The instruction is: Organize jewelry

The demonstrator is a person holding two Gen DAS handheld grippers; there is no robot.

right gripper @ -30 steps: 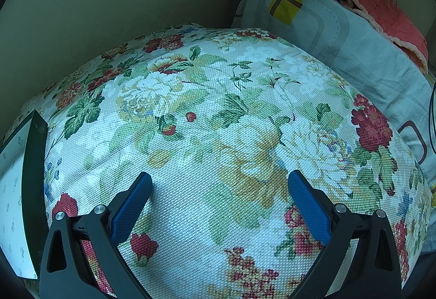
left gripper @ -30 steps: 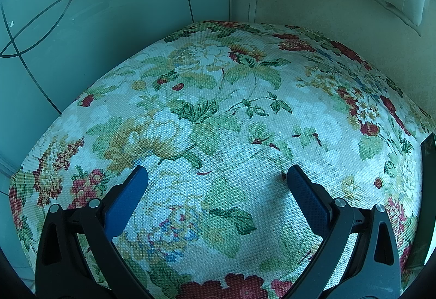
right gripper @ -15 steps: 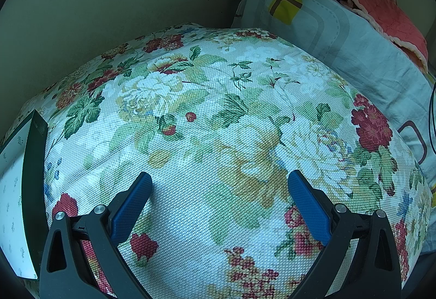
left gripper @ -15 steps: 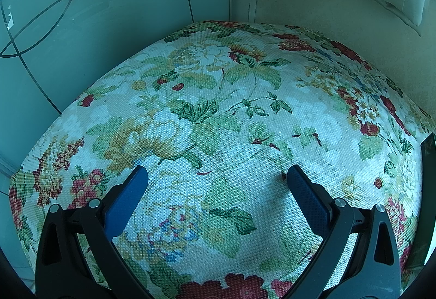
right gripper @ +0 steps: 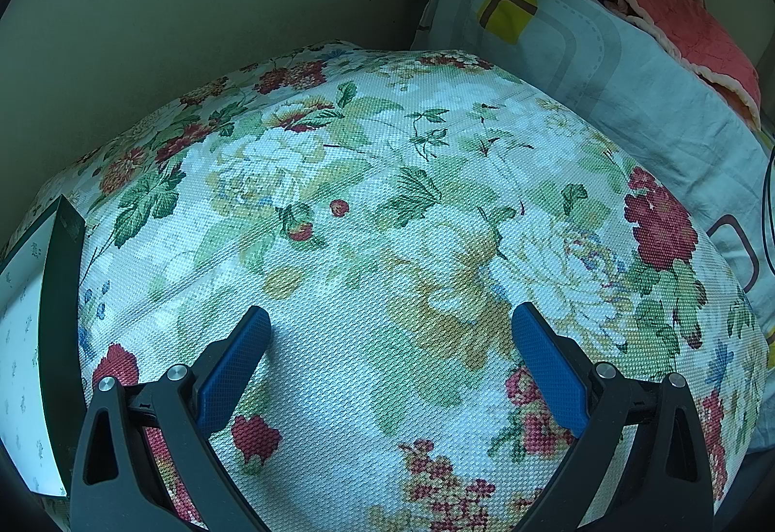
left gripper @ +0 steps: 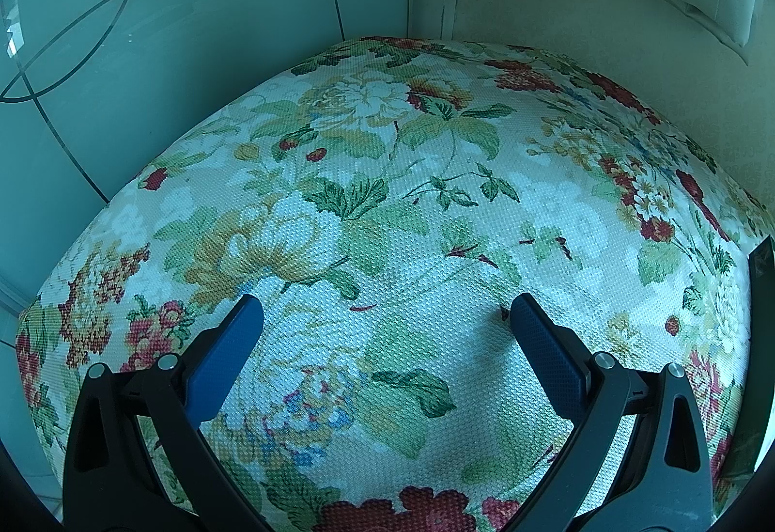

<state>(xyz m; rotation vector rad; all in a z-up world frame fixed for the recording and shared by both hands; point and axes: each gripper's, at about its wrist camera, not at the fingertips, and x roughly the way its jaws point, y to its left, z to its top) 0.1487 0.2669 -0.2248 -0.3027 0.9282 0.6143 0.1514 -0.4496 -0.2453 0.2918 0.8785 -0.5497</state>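
Observation:
No jewelry shows in either view. My left gripper (left gripper: pixel 385 309) is open and empty, its blue-padded fingers spread wide just above a floral cloth (left gripper: pixel 387 202). My right gripper (right gripper: pixel 390 319) is open and empty too, over the same floral cloth (right gripper: pixel 387 217). A dark-edged box with a white patterned face (right gripper: pixel 29 338) stands at the left edge of the right wrist view. A dark strip, perhaps that box (left gripper: pixel 763 270), shows at the right edge of the left wrist view.
A tiled wall (left gripper: pixel 169 23) bounds the cloth on the left and a pale padded wall (left gripper: pixel 605 23) at the back. A blue-grey pillow (right gripper: pixel 605 62) and a pink quilt (right gripper: pixel 678 13) lie at the right of the cloth.

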